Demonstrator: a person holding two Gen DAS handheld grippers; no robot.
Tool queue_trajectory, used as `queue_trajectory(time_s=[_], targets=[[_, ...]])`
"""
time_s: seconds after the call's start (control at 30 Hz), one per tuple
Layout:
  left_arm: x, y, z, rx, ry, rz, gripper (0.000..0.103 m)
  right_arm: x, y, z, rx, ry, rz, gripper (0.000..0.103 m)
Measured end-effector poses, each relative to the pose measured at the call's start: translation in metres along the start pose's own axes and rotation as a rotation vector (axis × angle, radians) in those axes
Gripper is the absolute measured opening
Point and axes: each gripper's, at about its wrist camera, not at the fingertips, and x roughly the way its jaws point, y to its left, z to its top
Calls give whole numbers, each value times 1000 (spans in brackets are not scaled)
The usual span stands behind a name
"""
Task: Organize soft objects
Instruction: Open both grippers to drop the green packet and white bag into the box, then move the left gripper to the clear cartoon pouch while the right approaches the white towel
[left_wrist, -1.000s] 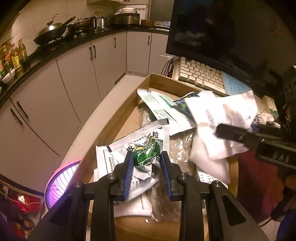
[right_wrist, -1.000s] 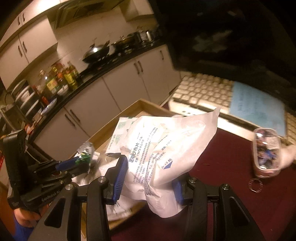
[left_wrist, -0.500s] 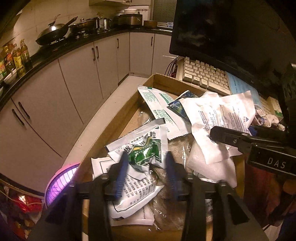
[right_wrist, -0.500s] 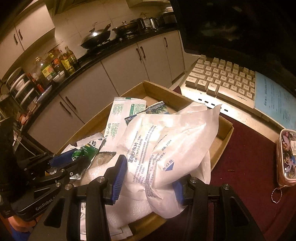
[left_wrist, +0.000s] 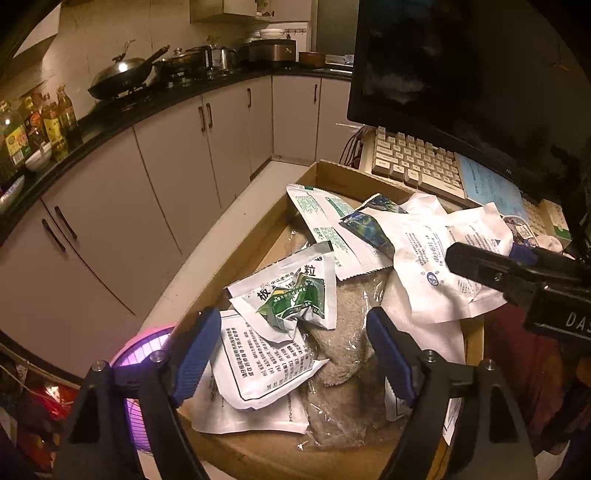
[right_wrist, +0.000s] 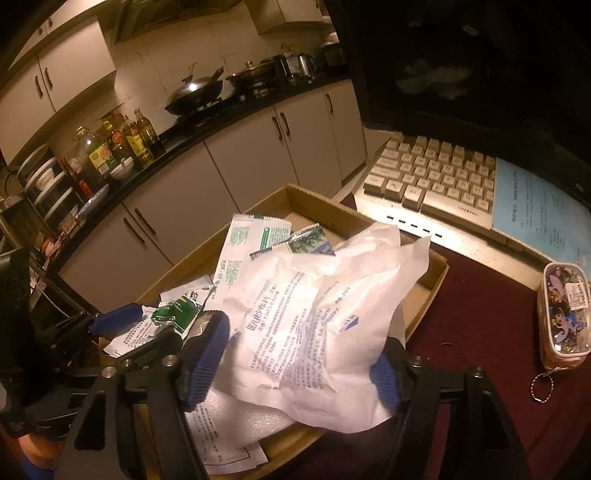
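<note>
Left wrist view: cardboard tray (left_wrist: 325, 173) heaped with packets. White gauze bag (right_wrist: 325, 314) is seen between the right gripper (right_wrist: 295, 354) pads, jaws just spread, no longer pinching. Crumpled green sachet (left_wrist: 295, 299) lies released ahead of the wide-open left gripper (left_wrist: 295, 354). Both are angled downward.

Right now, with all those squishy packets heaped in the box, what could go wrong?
1. The big white pouch hangs past the cardboard box edge; the right tongs have just been opening around it, so it might slide out.
2. The left tongs have just been opening too; the crumpled green packet perches atop the heap and could tumble.
</note>
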Motion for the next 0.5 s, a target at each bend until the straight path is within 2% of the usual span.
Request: queue_trajectory(time_s=[0.27, 0.5], targets=[[-8, -8, 0, 20, -19, 50, 85, -17, -10, -2, 32, -40, -9, 88], [-20, -20, 0, 33, -37, 55, 88, -35, -27, -7, 77, -62, -17, 93]])
